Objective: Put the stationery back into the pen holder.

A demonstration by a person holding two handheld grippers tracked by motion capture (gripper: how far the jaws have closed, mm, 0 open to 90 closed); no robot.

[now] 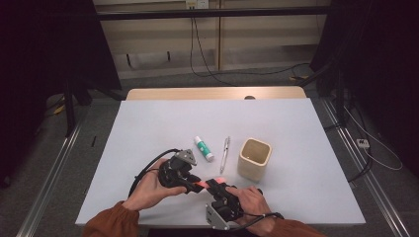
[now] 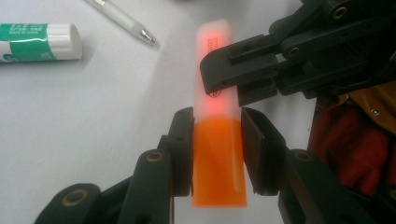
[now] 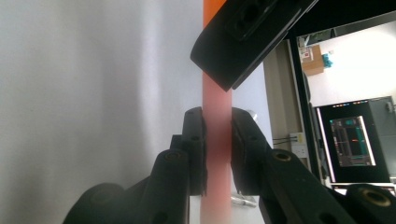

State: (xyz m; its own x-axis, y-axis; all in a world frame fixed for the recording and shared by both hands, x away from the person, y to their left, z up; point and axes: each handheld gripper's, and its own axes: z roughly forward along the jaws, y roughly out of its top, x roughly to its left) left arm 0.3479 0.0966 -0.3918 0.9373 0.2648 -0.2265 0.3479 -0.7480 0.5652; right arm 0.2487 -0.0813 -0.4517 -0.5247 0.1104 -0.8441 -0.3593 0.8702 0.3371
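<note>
White tabletop (image 1: pixel 163 123) spans the middle of the high view, with dark floor and black curtains around it. A wooden pen cup (image 1: pixel 255 158) stands right of centre; a silver pen (image 1: pixel 226 154) and a green-and-white glue stick (image 1: pixel 203 148) lie just left of it. At the lower centre of the frame two hands meet: the left gripper (image 1: pixel 190 183) has its fingers (image 2: pixel 183 149) clamped on the orange barrel of a highlighter (image 2: pixel 218 154), which is held above the tabletop, while the right gripper (image 1: pixel 213 185) has its fingers (image 3: pixel 195 149) closed on the pale translucent cap (image 2: pixel 212 70) end. This looks like the uncapping step, both grips set. The next move likely calls for pulling the hands straight apart along the marker's axis, holding firm so neither end slips.
</note>
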